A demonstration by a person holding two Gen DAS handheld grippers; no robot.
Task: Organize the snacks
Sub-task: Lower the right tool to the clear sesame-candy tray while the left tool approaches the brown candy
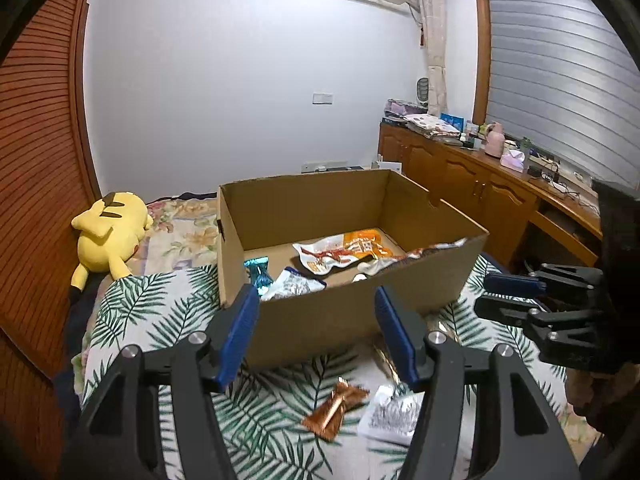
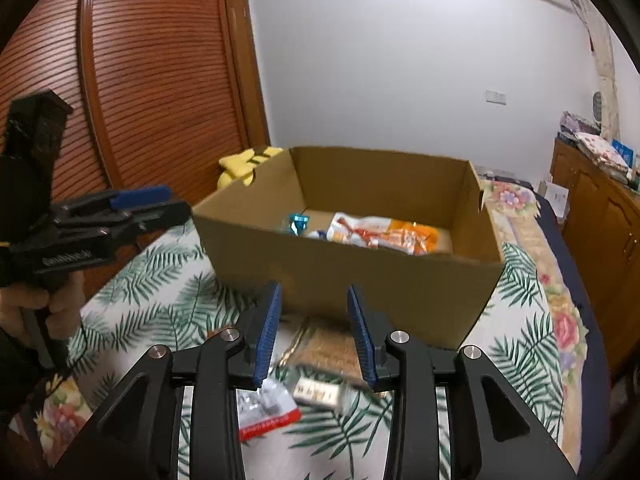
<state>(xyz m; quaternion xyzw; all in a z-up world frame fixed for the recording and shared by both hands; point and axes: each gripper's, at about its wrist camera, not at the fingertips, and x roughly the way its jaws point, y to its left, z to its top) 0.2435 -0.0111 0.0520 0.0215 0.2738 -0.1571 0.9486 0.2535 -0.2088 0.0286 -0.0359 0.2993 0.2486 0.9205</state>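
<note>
A: Where are the snacks?
B: Several lie in the cardboard box (image 1: 352,216) on the bed (image 1: 160,304); a copper wrapper (image 1: 334,410) and a silver packet (image 1: 390,414) lie outside on the leaf-print cover.
A: The claws?
B: Left claw (image 1: 316,332) wide, empty; right claw (image 2: 314,332) spread, empty.
A: Room? Writing?
B: White wall, wooden counter (image 1: 520,168); print too blurred to read.

Open brown cardboard box (image 1: 360,312) on the leaf-print bedspread (image 1: 160,308). Inside: orange-and-white snack bag (image 1: 344,254), blue foil wrapper (image 1: 260,274) to its left. In front, on the spread: copper foil snack packet (image 1: 334,410), white-and-silver packet (image 1: 390,412) beside it on the right. Yellow plush toy (image 1: 108,236) left of the box.
</note>
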